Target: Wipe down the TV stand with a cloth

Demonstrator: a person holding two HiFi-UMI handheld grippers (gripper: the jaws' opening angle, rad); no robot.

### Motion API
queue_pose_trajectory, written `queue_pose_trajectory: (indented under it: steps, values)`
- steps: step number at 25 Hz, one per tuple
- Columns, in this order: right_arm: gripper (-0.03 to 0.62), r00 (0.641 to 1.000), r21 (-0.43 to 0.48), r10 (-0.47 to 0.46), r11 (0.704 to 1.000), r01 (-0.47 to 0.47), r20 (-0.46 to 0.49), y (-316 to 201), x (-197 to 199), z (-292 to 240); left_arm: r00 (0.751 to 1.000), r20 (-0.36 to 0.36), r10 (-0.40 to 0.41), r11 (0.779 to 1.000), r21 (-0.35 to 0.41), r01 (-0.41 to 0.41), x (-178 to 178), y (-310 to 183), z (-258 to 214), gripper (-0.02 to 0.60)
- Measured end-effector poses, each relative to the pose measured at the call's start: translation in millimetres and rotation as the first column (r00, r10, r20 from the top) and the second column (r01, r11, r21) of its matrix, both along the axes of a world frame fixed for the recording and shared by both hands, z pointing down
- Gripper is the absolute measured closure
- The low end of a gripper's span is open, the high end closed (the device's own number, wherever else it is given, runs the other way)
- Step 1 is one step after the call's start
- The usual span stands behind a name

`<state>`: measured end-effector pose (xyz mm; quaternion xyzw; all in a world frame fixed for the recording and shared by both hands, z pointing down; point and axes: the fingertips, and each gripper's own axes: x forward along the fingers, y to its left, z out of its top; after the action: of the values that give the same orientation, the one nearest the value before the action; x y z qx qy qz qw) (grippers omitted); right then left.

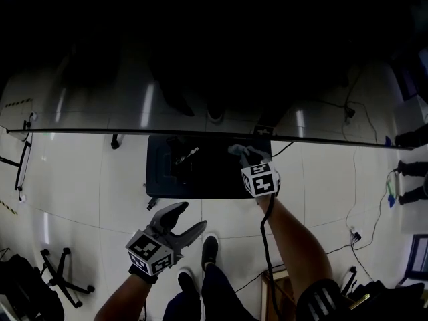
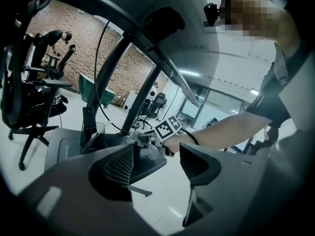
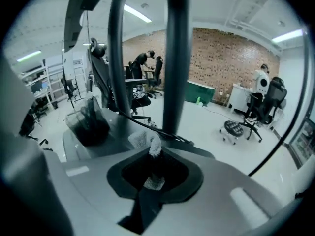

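The TV stand's dark base plate lies on the floor under the edge of the big screen. My right gripper is over the plate's right part, shut on a pale cloth. In the right gripper view the cloth bunches up between the closed jaws of my right gripper, just in front of the stand's upright pole. My left gripper hangs open above the floor in front of the plate, holding nothing. The left gripper view has the left gripper facing the base plate.
A black mesh holder and cables sit on the plate's left part. A chair base stands at front left. Floor cables and a socket lie to the right. Office chairs and people stand farther off.
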<state>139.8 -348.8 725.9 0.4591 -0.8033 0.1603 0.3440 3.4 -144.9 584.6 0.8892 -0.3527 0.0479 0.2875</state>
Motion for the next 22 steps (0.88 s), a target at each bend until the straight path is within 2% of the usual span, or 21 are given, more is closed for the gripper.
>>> queue_pose_trajectory:
  steps: [5, 10, 13, 16, 19, 22]
  values:
    - [0.546, 0.989, -0.048, -0.112, 0.992, 0.117, 0.098, 35.2, -95.7, 4.3, 0.999, 0.015, -0.032, 0.999, 0.009, 0.031, -16.0, 8.9, -4.8, 0.265]
    - [0.546, 0.981, -0.099, -0.157, 0.981, 0.168, 0.112, 53.1, -138.3, 26.5, 0.998, 0.028, -0.064, 0.998, 0.001, 0.064, -32.0, 15.8, -2.1, 0.265]
    - [0.546, 0.98, -0.112, -0.173, 0.977, 0.184, 0.097, 56.4, -135.1, 35.0, 0.997, 0.019, -0.074, 0.997, -0.014, 0.074, -34.7, 20.7, 5.8, 0.265]
    - [0.546, 0.981, -0.108, -0.181, 0.976, 0.188, 0.068, 58.7, -114.8, 36.5, 0.997, 0.022, -0.07, 0.997, -0.018, 0.07, -33.0, 20.5, 7.1, 0.264]
    - [0.546, 0.984, -0.089, -0.176, 0.98, 0.177, 0.016, 55.4, -78.1, 37.9, 0.998, 0.03, -0.05, 0.999, -0.013, 0.05, -25.2, 13.0, 7.6, 0.264]
    - [0.546, 0.995, -0.092, -0.104, 0.99, 0.104, 0.004, 53.2, -30.3, 38.6, 0.999, 0.031, -0.023, 1.0, -0.008, 0.023, -10.7, 6.1, 6.1, 0.265]
